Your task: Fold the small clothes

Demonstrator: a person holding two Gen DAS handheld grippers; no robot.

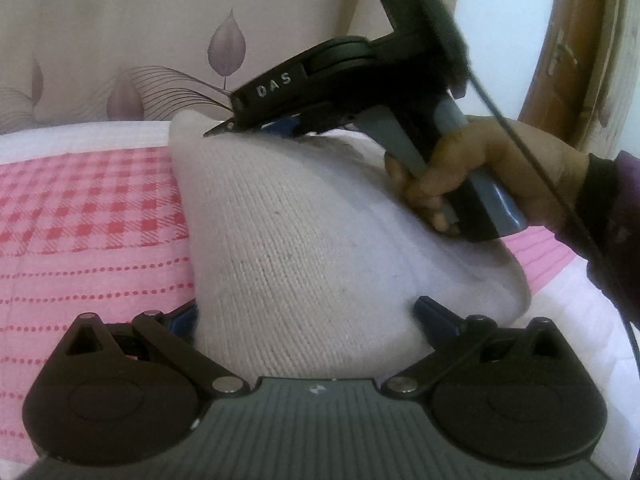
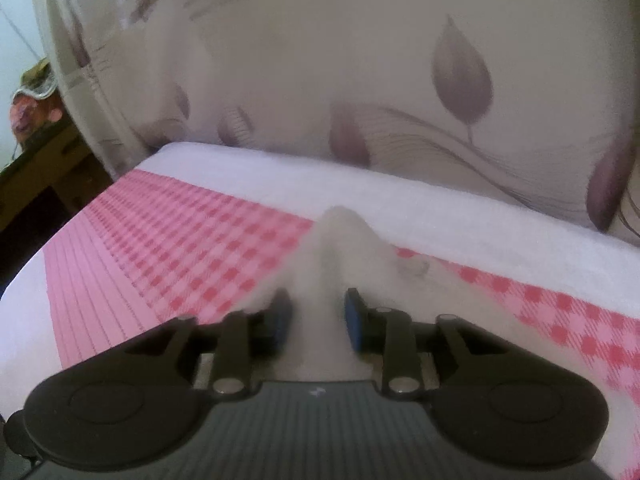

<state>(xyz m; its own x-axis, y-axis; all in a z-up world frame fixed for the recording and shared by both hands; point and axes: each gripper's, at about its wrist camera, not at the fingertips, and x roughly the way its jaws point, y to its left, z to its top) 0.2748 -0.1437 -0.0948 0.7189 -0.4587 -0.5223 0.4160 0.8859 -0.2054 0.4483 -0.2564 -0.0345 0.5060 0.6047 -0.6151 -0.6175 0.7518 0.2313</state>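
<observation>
Knit garment (image 1: pixel 304 240) between both grippers' fingers, on checked bedspread (image 1: pixel 88 208).

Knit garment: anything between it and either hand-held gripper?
Nothing visible. The knit garment already sits between the left hand-held gripper fingers, which stand wide apart around it. The right hand-held gripper has a bunch of it between its pads. Only the checked bedspread lies beneath.

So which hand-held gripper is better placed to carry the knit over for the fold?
Probably right: the right hand-held gripper pinches the white knit; the left hand-held gripper stands open around it.
</observation>
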